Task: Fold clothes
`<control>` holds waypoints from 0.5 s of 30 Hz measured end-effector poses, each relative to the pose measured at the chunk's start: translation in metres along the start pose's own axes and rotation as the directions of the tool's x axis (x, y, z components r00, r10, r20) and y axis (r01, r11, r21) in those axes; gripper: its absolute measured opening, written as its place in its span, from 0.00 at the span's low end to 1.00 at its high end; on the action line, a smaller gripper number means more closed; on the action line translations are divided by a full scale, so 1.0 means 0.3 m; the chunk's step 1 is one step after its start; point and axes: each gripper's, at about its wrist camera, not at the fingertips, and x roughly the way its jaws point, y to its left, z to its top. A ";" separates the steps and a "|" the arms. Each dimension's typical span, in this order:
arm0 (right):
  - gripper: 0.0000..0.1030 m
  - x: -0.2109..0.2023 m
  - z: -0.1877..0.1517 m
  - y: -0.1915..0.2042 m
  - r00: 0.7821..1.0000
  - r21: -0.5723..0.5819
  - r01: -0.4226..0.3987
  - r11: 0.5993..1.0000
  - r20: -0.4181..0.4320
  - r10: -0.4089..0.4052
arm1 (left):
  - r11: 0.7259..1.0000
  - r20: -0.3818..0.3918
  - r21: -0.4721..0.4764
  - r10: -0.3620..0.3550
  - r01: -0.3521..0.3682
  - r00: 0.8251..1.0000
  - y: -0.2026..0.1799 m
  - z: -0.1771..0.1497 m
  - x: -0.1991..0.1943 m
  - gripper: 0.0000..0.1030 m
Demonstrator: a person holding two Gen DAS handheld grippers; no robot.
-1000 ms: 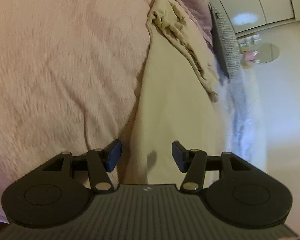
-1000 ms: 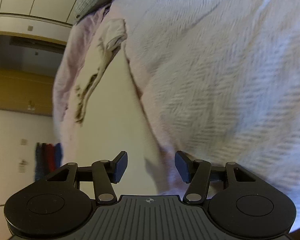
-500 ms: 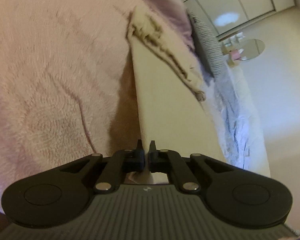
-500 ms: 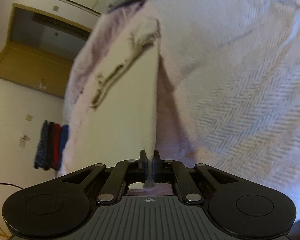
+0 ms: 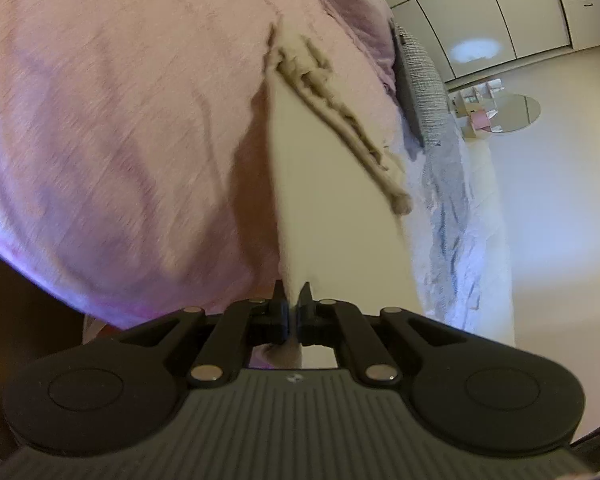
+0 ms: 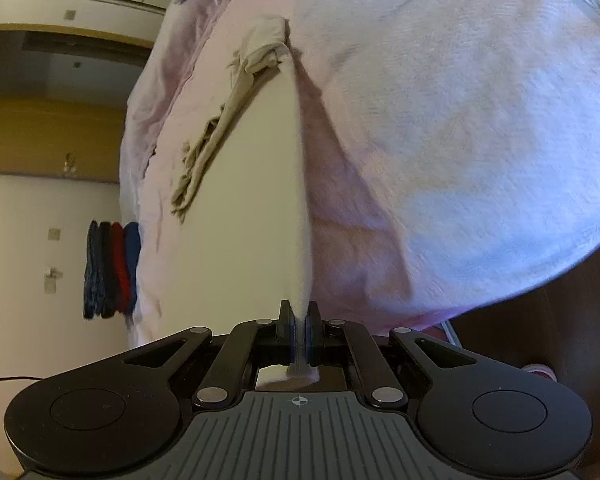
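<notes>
**Cream garment gripped at both near corners, fold not yet made**

Cream garment [image 5: 332, 208] lies on a pink blanket [image 5: 120, 120] spread over a bed, its near edge raised off the cover while the far part rests flat. At the far end the cloth is bunched into a rumpled band [image 5: 324, 88], seen in both wrist views.

The left gripper [image 5: 293, 316] has its jaws closed on one near corner of the cloth, which runs up between the pads. The right gripper [image 6: 299, 336] is likewise clamped on the other near corner; a thin edge of fabric stands upright between its pads and a small tuft pokes out behind them.

As a judgement of progress: the grasp is made and the lifting of the near edge is under way, but no fold shows yet. The garment is still one long sheet, with a shadow beneath its raised side. What seems left is to carry the held edge over toward the bunched far end, lay it down square, let go, and probably fold again. The crumpled band at the far end may want smoothing, or the finished fold will sit uneven.

Beyond the bed, a grey pillow [image 5: 420, 80] and a round table [image 5: 508, 108] stand clear of the work.
</notes>
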 end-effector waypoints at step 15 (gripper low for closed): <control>0.24 0.431 0.845 0.359 0.963 0.097 0.013 0.995 0.267 -0.039 | 0.992 0.028 -0.071 -0.102 0.104 0.994 -0.116 0.944 0.576 0.12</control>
